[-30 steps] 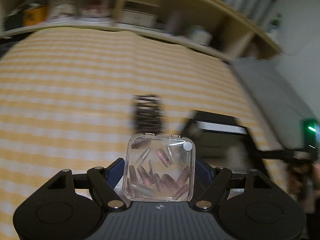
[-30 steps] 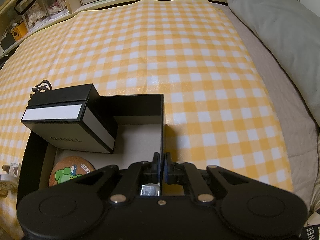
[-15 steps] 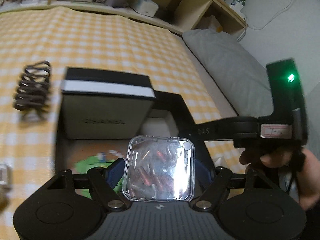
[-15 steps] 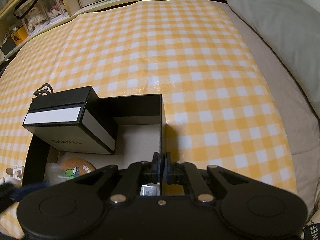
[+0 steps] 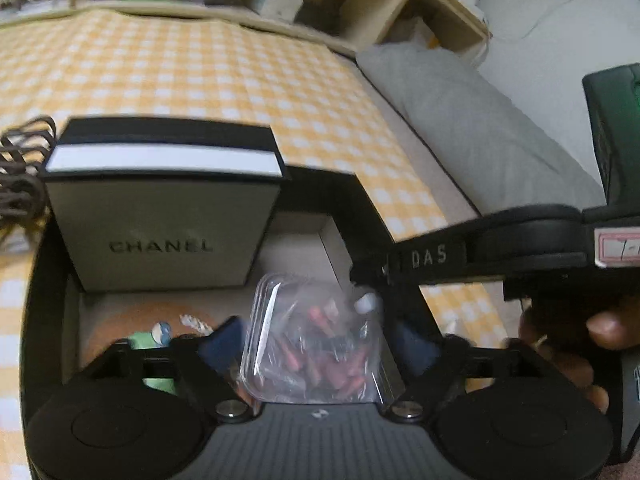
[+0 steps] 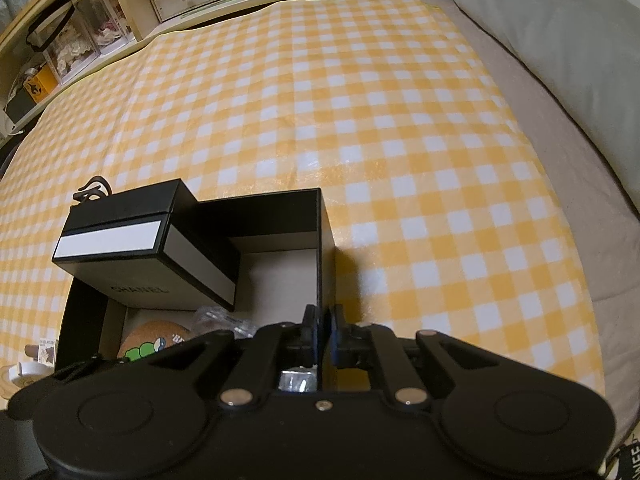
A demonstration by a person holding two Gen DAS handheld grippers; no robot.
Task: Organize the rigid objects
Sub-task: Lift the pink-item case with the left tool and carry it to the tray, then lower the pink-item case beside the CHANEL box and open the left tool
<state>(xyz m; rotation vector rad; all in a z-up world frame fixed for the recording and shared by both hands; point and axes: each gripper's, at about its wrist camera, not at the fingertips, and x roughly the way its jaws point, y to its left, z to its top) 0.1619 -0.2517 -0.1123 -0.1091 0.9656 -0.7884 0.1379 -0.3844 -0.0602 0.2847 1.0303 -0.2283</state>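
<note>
A clear plastic case [image 5: 316, 336] of small pink and red pieces sits tilted between the blue pads of my left gripper [image 5: 316, 346]. The jaws are opening and the pads stand off the case's sides. The case hangs over the inside of the open black box [image 5: 320, 188]; its edge [image 6: 224, 320] also shows in the right wrist view. My right gripper [image 6: 322, 320] is shut on the box's right wall [image 6: 319, 264], and its fingertips [image 5: 368, 272] appear in the left wrist view too. A cream and black Chanel box [image 5: 160, 232] leans in the box's back left corner.
A cork coaster [image 6: 152, 340] with a green figure lies on the box floor. A dark coiled hair clip [image 5: 20, 172] lies on the yellow checked cloth [image 6: 360, 120] left of the box. A grey pillow [image 5: 480, 136] sits at the right, shelves behind. A hand [image 5: 580, 344] holds the right gripper.
My left gripper swung from over the bare cloth to above the black box and sank. Its jaws have spread and the clear case has tipped forward. The right gripper stayed on the wall.
</note>
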